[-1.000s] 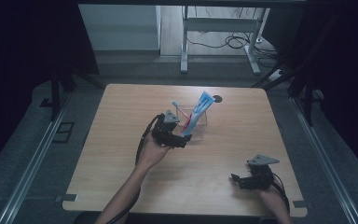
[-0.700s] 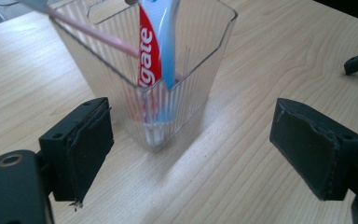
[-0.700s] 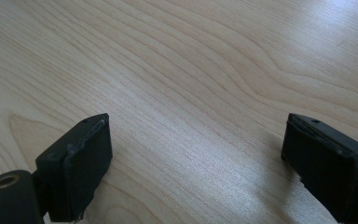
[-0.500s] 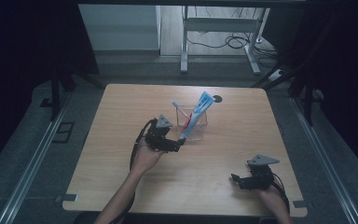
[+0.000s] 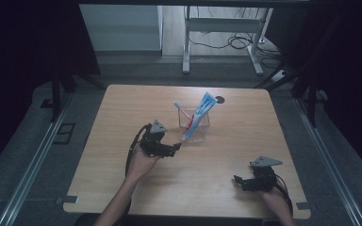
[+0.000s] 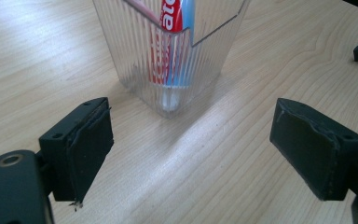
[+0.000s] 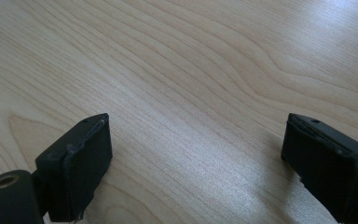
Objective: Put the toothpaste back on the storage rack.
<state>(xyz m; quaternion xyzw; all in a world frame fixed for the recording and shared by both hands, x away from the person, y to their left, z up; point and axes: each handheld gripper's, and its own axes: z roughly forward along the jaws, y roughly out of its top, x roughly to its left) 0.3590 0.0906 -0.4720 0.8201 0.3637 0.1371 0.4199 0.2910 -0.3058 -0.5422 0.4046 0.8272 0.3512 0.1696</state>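
A clear ribbed plastic cup (image 5: pixel 195 128) stands near the middle of the wooden table (image 5: pixel 122 108). In it lean a blue, white and red toothpaste tube (image 5: pixel 201 112) and a toothbrush (image 5: pixel 181 108). My left gripper (image 5: pixel 176 146) is open, just left of and nearer than the cup, with its tips pointing at it. In the left gripper view the cup (image 6: pixel 168 56) with the tube (image 6: pixel 176 11) stands a little beyond the gripper (image 6: pixel 191 154), apart from its wide-spread jaws. My right gripper (image 5: pixel 238 181) rests low at the near right, open over bare wood (image 7: pixel 196 158).
A small dark round spot (image 5: pixel 220 100) lies on the table behind the cup. The table's near edge (image 5: pixel 184 214) is close to both hands. Beyond the far edge stand a metal desk frame (image 5: pixel 186 52) and floor cables (image 5: pixel 235 41).
My left gripper has drawn back from the cup toward the near left, with its jaws empty. The right gripper has stayed in place.
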